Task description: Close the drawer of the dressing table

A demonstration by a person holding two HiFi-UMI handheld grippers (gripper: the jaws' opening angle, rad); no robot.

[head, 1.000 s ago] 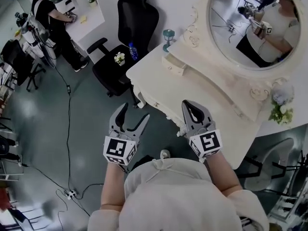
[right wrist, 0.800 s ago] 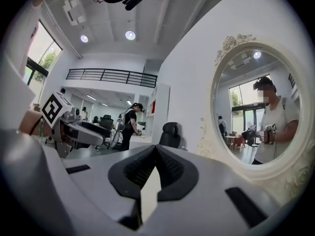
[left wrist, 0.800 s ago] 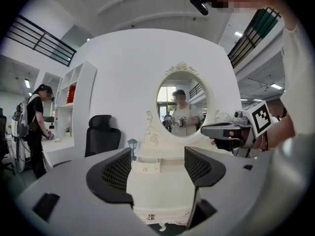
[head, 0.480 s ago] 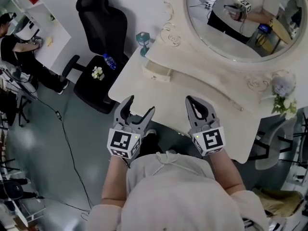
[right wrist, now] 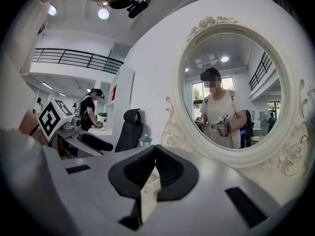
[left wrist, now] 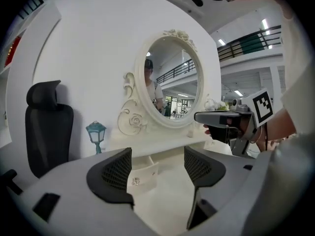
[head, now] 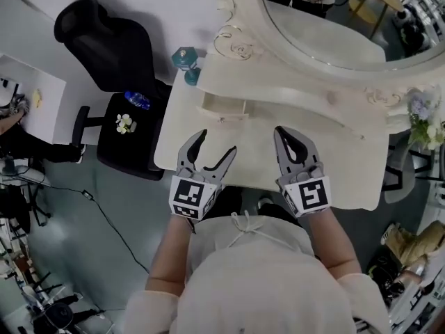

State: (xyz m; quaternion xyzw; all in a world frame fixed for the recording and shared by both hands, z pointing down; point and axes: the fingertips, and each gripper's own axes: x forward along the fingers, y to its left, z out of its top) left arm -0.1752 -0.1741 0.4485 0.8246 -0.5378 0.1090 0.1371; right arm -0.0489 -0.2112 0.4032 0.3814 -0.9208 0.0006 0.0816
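1. Head view: the drawer (head: 224, 108) stands pulled out of the dressing table (head: 334, 165), just below the mirror's (head: 327, 26) lower left rim.
2. Left gripper (head: 215, 145): jaws wide apart, empty, short of the mirror, lined up on the drawer.
3. Right gripper (head: 288, 136): jaws pressed together, empty.
4. Probably light, rigid, free-sliding. The knob (left wrist: 135, 181) looks delicate, so push flat on the front panel.

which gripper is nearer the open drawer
Left. The left gripper sits just in front of the drawer; the right gripper is farther off, to its right.
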